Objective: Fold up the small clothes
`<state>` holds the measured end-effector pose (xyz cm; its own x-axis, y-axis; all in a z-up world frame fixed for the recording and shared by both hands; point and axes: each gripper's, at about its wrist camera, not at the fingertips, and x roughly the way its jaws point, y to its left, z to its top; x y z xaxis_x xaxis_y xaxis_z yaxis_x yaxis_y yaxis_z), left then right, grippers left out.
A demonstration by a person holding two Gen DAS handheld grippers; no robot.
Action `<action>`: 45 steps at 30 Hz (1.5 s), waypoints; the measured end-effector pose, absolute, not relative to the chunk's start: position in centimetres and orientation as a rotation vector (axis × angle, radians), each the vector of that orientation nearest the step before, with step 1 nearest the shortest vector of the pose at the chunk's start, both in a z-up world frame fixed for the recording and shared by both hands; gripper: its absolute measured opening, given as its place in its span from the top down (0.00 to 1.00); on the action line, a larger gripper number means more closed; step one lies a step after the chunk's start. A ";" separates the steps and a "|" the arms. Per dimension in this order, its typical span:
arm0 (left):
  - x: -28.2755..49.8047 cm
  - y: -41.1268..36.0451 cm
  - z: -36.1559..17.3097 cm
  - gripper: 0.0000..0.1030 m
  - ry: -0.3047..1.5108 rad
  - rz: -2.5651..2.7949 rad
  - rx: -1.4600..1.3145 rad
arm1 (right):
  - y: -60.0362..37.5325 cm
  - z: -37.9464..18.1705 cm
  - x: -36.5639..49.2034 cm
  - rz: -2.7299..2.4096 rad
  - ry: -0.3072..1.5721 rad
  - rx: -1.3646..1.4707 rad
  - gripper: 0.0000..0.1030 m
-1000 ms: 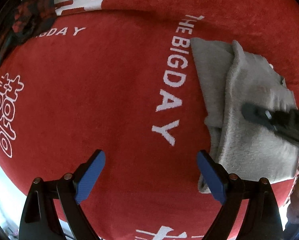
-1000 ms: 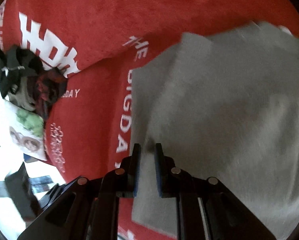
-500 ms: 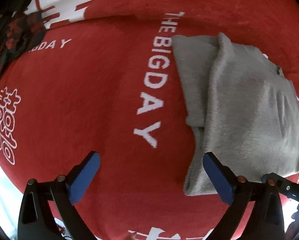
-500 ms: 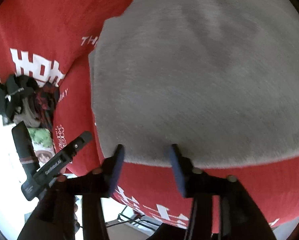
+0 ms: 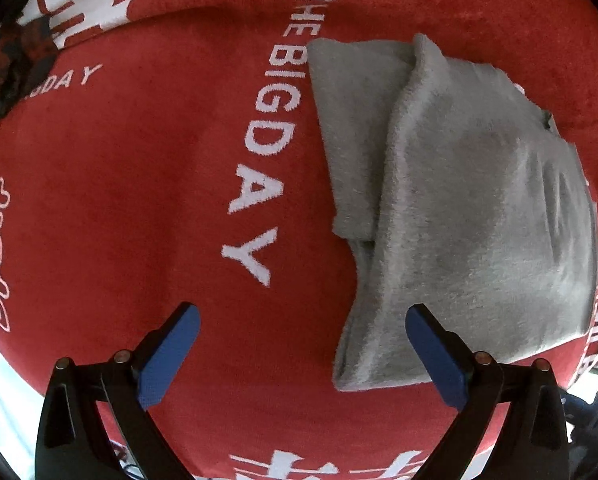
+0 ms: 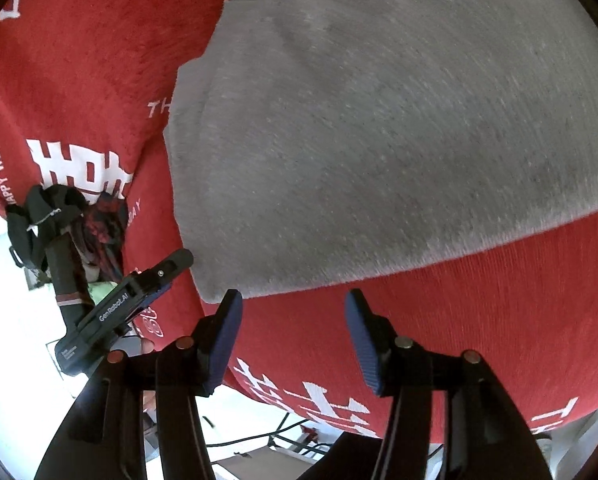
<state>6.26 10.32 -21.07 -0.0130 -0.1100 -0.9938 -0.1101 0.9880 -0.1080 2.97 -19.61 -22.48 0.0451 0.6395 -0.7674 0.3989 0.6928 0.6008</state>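
Left wrist view: your left gripper (image 5: 301, 354) stands wide apart and empty, with the folded grey garment (image 5: 471, 216) ahead to its right on the red cloth (image 5: 139, 184). Your right gripper (image 6: 293, 330) is likewise released, just short of its near edge. Judged soft, light and limp; pinch a corner. Only the right view shows the dark clothes pile (image 6: 59, 216).
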 end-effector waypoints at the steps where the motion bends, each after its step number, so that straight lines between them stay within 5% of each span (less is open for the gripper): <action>1: 6.3 10.3 -21.1 0.00 1.588 -0.001 -0.183 | -19.7 -22.7 2.8 0.223 1.577 0.885 0.44; 10: 7.8 9.3 -20.9 0.00 1.568 -0.035 -0.213 | -20.1 -24.4 2.2 0.219 1.540 1.028 0.41; 27: 11.7 12.7 -23.4 0.00 1.524 -0.211 -0.676 | -18.6 -27.3 3.4 0.199 1.296 1.434 0.37; 29: 11.8 12.7 -23.7 0.00 1.526 -0.239 -0.726 | -18.2 -28.0 3.8 0.207 1.271 1.543 0.47; 30: 11.9 12.6 -24.0 0.00 1.528 -0.256 -0.752 | -18.2 -28.2 3.9 0.217 1.260 1.583 0.76; 31: 12.0 12.5 -24.2 0.00 1.529 -0.270 -0.771 | -18.1 -28.3 4.3 0.242 1.239 1.626 0.91; 39: 14.1 11.4 -26.1 0.00 1.526 -0.450 -1.069 | -19.6 -23.2 6.8 0.437 1.119 1.559 0.91; 45: 16.9 6.1 -24.8 0.00 1.515 -0.600 -1.011 | -19.6 -21.8 7.3 0.494 1.143 1.445 0.91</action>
